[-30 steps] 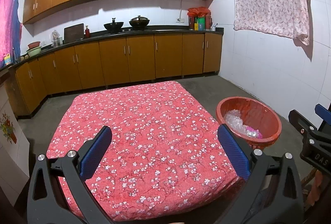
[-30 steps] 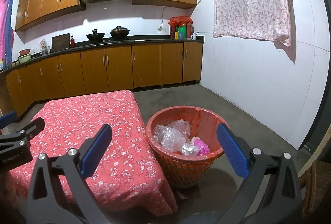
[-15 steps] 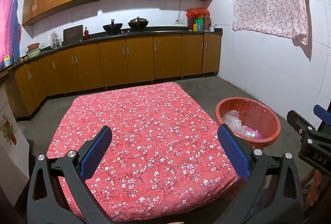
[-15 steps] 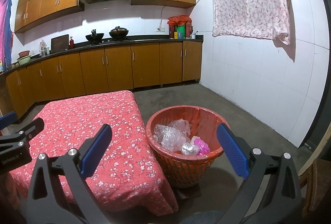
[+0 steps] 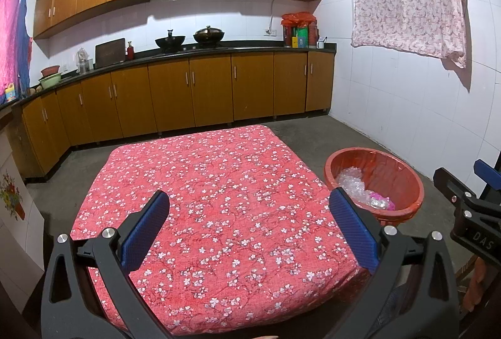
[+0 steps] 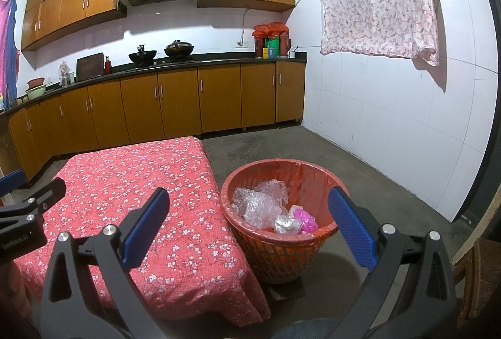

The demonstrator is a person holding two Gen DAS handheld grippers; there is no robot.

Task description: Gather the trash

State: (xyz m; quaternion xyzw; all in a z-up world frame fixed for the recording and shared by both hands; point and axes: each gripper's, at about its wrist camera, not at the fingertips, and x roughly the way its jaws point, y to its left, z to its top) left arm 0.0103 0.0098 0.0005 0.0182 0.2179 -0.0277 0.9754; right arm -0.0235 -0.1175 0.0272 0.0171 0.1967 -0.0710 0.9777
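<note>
I hold the left tongs (image 5: pixel 249 229) spread wide and empty above the near part of the surface (image 5: pixel 219 182), touching nothing. The right tongs (image 6: pixel 247 229) are equally wide and empty, hanging short of the basket (image 6: pixel 313 240), whose rim sits just ahead between the fingers. No loose trash shows on the cloth ahead of the left tongs. The trash (image 6: pixel 266 207), crumpled clear wrap, a foil ball and a pink scrap, lies inside the basket, which stands on the floor just beside the surface's right edge. My judgement: collection looks finished or nearly so. To close it out well, I would sweep both views across the surface and floor before withdrawing, keeping the tongs clear of the cloth.
</note>
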